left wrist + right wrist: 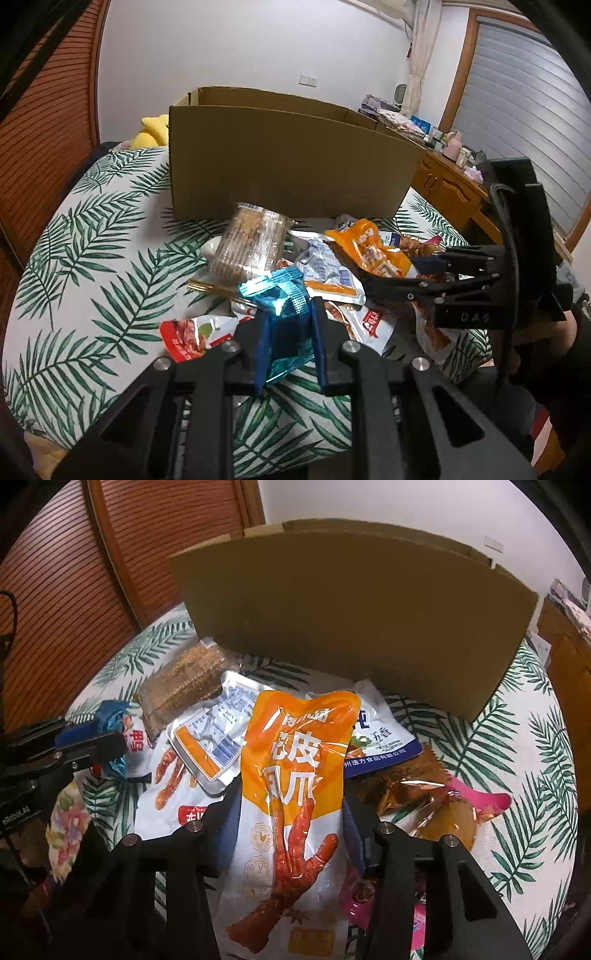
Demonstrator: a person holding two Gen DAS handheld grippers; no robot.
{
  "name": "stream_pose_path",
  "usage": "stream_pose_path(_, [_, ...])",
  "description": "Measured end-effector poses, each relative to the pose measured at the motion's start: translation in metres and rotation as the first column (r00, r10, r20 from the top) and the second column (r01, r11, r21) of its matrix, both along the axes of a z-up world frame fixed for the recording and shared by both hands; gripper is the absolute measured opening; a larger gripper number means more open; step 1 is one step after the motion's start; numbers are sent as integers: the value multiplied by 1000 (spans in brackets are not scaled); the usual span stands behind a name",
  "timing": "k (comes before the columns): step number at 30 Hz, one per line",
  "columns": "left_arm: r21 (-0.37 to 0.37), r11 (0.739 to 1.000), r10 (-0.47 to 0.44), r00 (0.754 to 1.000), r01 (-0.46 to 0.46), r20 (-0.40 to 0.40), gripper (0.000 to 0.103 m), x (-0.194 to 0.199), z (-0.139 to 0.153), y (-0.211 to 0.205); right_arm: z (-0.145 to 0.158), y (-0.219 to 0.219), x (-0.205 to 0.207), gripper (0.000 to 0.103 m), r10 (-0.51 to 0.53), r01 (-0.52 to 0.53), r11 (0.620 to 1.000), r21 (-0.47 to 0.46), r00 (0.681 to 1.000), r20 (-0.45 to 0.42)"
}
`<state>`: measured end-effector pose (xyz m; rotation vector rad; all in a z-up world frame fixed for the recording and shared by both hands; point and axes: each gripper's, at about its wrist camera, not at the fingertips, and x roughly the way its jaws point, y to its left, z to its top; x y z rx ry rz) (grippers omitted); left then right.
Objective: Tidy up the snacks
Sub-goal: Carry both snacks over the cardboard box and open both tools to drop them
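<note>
Cardboard box (288, 162) near bed edge, snack pile (332, 266) touching, seemingly

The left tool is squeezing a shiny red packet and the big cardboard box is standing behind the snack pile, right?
Almost. The packet in the left tool is shiny blue, not red; the left wrist view shows the blue packet pinched between its fingers. The rest holds: the cardboard box stands behind the snack pile.
</note>
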<state>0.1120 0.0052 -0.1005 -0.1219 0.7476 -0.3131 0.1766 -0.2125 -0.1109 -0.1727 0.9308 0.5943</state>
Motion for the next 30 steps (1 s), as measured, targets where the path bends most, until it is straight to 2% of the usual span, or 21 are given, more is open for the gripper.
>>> stream_pose_path(11, [-7, 1000, 11, 999, -10, 44, 17, -4, 12, -1, 22, -9, -11, 47, -15, 11, 998, 54, 997, 79])
stream_pose_path(18, [-31, 1000, 6, 994, -3, 106, 17, 1, 41, 2, 53, -13, -22, 47, -16, 5, 997, 71, 987, 157])
stream_pose_path(24, [-34, 999, -30, 989, 35, 145, 17, 26, 75, 2, 93, -16, -18, 48, -27, 6, 995, 98, 978, 209])
stream_pose_path(30, [-26, 998, -54, 980, 60, 193, 17, 56, 109, 3, 134, -10, 2, 49, -28, 1, 995, 103, 964, 264])
